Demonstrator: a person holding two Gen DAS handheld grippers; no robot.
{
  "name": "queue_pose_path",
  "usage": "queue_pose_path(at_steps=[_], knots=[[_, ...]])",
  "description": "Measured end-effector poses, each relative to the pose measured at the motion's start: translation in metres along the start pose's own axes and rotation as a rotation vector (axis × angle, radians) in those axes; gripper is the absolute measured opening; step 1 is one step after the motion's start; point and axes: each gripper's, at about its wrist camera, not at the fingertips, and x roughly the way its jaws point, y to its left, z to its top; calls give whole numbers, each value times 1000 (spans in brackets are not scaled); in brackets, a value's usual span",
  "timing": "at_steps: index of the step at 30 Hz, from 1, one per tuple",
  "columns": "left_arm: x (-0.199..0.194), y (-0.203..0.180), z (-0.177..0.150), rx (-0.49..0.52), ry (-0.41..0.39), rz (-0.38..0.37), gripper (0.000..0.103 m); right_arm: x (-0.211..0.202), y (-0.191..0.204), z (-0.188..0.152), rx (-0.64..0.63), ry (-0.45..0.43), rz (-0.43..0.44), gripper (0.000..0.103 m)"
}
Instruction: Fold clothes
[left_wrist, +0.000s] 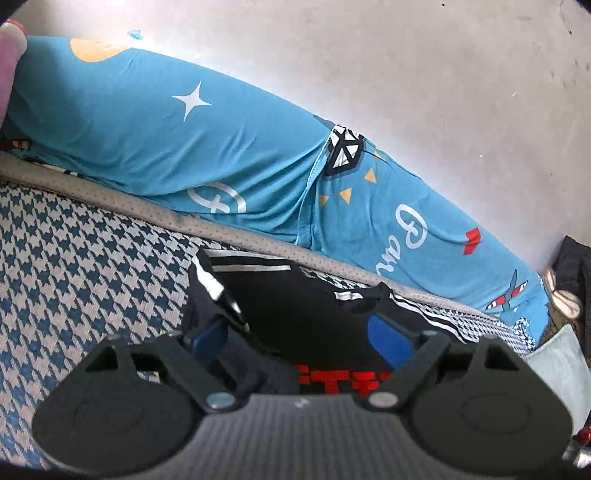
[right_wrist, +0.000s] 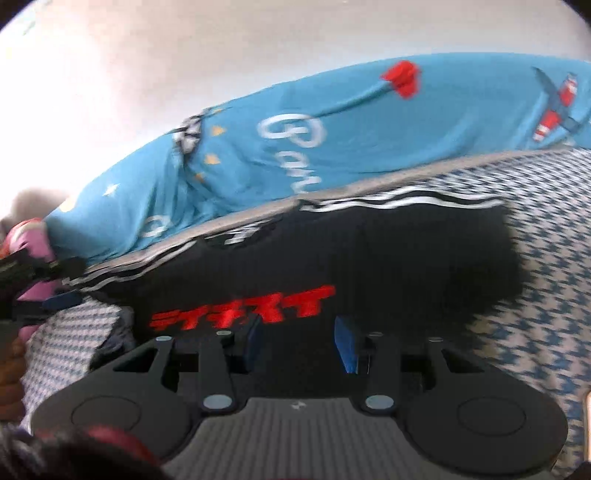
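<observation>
A black shirt (left_wrist: 303, 306) with red characters and white-striped trim lies on a blue-and-white houndstooth mat (left_wrist: 74, 258). My left gripper (left_wrist: 298, 339) is open just over its left part. Its left finger (left_wrist: 208, 338) touches a bunched dark fold, while the right blue pad (left_wrist: 388, 339) rests over the flat black cloth. In the right wrist view the same shirt (right_wrist: 388, 258) spreads out ahead, blurred, with the red print (right_wrist: 243, 308) close to my right gripper (right_wrist: 300, 345). That gripper is open with nothing between its fingers. The left gripper (right_wrist: 55, 291) shows at the far left edge there.
A long turquoise printed cushion (left_wrist: 177, 140) runs along the grey wall (left_wrist: 406, 55) behind the mat's beige edge band (left_wrist: 147, 206). Pink fabric (right_wrist: 33, 240) sits at the cushion's left end. Dark and pale items (left_wrist: 569, 288) crowd the right end.
</observation>
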Motion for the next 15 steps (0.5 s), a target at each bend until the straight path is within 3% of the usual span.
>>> queue_pose_path(at_steps=[8, 15], knots=[[-1, 6, 3, -21, -8, 17, 87, 17, 59, -1, -161, -4, 171, 43], [-1, 9, 7, -23, -6, 18, 88, 44, 107, -2, -302, -22, 247, 43]])
